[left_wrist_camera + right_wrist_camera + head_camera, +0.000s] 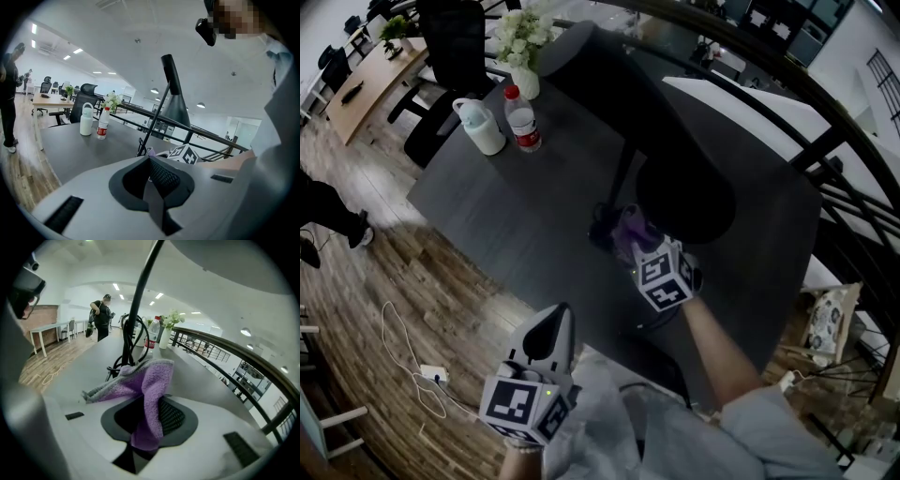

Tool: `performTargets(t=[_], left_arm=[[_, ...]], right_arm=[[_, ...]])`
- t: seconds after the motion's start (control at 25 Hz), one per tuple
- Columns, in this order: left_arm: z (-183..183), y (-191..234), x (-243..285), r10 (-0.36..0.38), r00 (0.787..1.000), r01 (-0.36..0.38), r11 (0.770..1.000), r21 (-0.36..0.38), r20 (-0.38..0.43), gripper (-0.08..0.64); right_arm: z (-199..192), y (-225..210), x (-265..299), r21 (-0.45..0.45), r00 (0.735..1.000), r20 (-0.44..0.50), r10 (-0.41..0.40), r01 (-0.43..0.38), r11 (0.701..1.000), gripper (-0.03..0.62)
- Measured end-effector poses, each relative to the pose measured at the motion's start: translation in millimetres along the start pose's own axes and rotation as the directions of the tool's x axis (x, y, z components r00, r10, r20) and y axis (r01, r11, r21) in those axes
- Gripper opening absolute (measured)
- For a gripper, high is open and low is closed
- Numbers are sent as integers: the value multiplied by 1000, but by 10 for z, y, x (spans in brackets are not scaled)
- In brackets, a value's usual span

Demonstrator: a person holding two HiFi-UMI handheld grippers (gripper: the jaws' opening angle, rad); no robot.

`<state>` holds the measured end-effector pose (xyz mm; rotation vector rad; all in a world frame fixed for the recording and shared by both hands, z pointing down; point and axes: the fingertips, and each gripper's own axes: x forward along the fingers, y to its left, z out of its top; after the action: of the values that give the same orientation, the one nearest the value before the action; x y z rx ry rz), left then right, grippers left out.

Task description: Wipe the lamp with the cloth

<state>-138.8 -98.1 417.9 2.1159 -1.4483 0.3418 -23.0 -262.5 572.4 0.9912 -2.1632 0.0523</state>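
One fuzzy purple cloth is pinched in the right gripper by the lamp; left gripper closed, empty.

1. The lamp is black, with a dark cone-shaped shade on a thin, slanted stem. It stands on the dark surface, its cord looped at the foot.
2. The cloth is purple terry with a grey edge. It is pinched between the jaws of the right gripper, bunched, with its free end draped forward near the lamp's foot.
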Motion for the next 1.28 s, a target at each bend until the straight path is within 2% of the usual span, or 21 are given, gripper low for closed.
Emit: performTargets(t=[0.2,0.44,0.76,0.96,1.28], left_arm=[[-38,-28,25,5,1000,-5,1000,3,-9,9],[-111,-34,49,-2,1000,3,1000,4,-20,9],[-114,-100,95,-29,999,29,1000,10,-20,9],[-98,-179,93,-48,999,49,998,26,-16,9],[-64,-286,16,-70,997,71,996,51,-7,9]], right_arm=[[-162,-254,132,-41,994,-54,-91,89,995,94],[-478,-678,137,0,973,-125,-192,193,981,94],[-729,-913,-96,80,950,-170,-261,277,958,94],[-948,-876,-291,132,943,-199,-265,294,947,94],[-1110,-542,-566,154,953,-198,-227,259,953,92]])
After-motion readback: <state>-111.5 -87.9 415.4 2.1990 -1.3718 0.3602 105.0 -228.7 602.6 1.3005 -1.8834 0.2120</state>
